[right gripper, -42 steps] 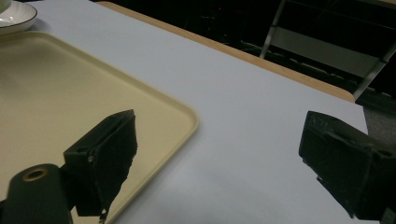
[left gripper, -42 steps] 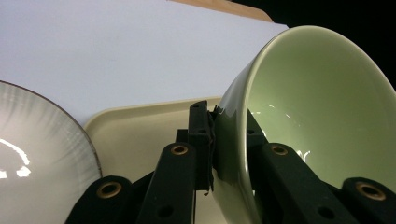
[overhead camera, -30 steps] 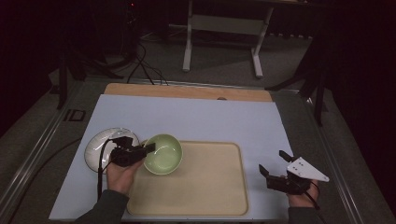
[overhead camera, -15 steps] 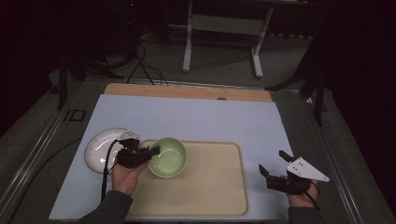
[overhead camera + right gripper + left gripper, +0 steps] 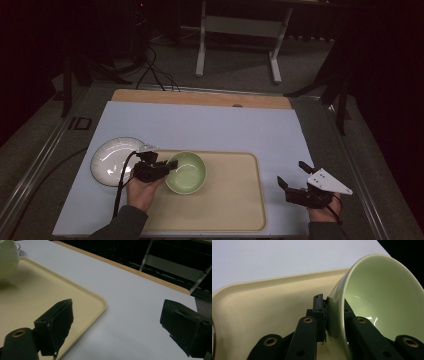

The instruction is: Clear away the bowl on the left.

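A pale green bowl is over the left part of a cream tray. My left gripper is shut on the bowl's left rim, one jaw inside and one outside. In the left gripper view the bowl is tilted, and its wall is pinched in the left gripper above the tray. My right gripper is open and holds nothing, just right of the tray's near right corner. In the right gripper view the right gripper spans the tray's edge, with the bowl at the far left.
A white plate lies on the pale blue mat just left of the tray, close to my left hand. A wooden strip runs along the table's far edge. Dark floor, cables and a stand's legs lie beyond.
My left gripper has carried the bowl right and slightly nearer, from beside the plate to farther over the tray. The right gripper has stayed still.
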The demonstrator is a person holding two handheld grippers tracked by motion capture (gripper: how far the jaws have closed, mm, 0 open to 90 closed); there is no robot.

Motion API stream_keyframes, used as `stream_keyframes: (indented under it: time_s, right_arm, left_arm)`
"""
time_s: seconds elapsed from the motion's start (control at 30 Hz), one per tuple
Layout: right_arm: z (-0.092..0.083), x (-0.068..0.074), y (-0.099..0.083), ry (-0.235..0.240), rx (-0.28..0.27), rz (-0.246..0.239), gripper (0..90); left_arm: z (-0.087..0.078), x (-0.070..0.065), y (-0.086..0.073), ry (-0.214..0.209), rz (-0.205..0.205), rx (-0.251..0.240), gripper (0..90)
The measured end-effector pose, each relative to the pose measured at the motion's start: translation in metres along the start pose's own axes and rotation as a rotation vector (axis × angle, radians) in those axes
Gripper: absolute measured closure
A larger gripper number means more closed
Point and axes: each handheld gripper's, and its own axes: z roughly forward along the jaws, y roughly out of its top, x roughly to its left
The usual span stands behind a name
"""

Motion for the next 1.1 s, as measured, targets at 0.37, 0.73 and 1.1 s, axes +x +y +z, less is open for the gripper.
stream_keyframes:
  time_s: [0.37, 0.73, 1.1]
  right_arm:
    - [0.000, 0.000, 0.000, 0.000, 0.000, 0.000, 10.9]
    - [0.000, 0.000, 0.000, 0.001, 0.000, -0.001, 10.9]
    - [0.000, 0.000, 0.000, 0.001, 0.000, -0.001, 10.9]
  left_arm:
    - [0.013, -0.009, -0.005, -0.007, 0.022, 0.036, 81.8]
    - [0.022, -0.014, -0.009, -0.002, 0.038, 0.062, 81.8]
    - [0.032, -0.015, -0.013, 0.004, 0.040, 0.083, 81.5]
